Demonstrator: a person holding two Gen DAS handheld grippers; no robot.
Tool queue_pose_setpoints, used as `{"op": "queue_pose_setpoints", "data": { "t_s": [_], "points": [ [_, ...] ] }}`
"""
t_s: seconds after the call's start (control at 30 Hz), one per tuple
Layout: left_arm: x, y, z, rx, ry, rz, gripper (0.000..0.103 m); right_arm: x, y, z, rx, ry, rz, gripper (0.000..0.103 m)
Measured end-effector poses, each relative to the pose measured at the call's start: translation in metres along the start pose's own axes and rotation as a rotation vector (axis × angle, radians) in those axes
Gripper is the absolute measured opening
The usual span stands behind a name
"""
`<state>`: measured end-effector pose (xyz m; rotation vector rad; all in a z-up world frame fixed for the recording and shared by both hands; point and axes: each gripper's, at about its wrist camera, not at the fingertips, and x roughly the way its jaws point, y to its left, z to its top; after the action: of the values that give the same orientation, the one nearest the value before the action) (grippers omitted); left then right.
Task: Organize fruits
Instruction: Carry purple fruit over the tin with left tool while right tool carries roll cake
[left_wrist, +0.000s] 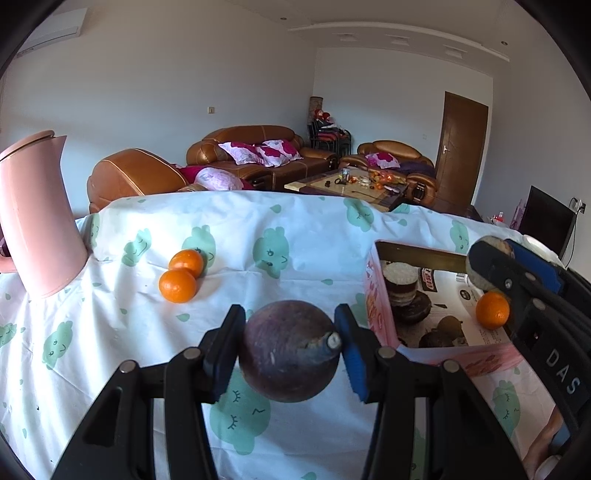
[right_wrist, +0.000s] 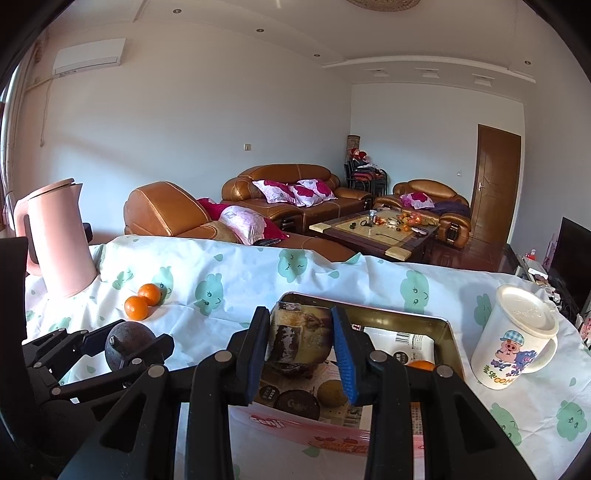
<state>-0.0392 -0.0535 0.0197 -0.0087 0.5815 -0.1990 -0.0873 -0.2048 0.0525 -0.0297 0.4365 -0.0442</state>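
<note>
My left gripper (left_wrist: 290, 334) is shut on a dark purple round fruit (left_wrist: 284, 363) with a short stem, held above the cloth just left of the pink tin box (left_wrist: 376, 295). The right wrist view shows that same gripper (right_wrist: 125, 345) at the lower left. My right gripper (right_wrist: 300, 332) is shut on a stubby brown-green fruit (right_wrist: 299, 341) over the box (right_wrist: 448, 332). An orange (left_wrist: 492, 310) lies inside the box, beside round brown shapes that I cannot tell from the printed liner. Two oranges (left_wrist: 177, 285) touch each other on the cloth at the left.
A tall pink kettle (left_wrist: 37, 221) stands at the table's left edge. A lidded white cartoon mug (right_wrist: 517, 336) stands right of the box. The table wears a white cloth with green prints (left_wrist: 295, 229). Sofas and a coffee table lie beyond the far edge.
</note>
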Motion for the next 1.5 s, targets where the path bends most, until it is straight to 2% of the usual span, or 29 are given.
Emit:
{"op": "queue_pose_setpoints", "data": {
  "t_s": [0.37,1.03,1.5],
  "points": [
    [-0.005,-0.027,0.007,0.041,-0.024,-0.039,0.052,-0.005,-0.022,0.0,0.007,-0.012,-0.037,0.036],
    [0.018,-0.096,0.026,0.147,-0.03,-0.127,0.052,0.007,-0.086,0.001,0.082,0.019,-0.139,0.036],
    [0.046,-0.109,0.035,0.179,-0.011,-0.105,0.052,0.022,-0.108,-0.001,0.129,0.053,-0.174,0.036]
  ]
}}
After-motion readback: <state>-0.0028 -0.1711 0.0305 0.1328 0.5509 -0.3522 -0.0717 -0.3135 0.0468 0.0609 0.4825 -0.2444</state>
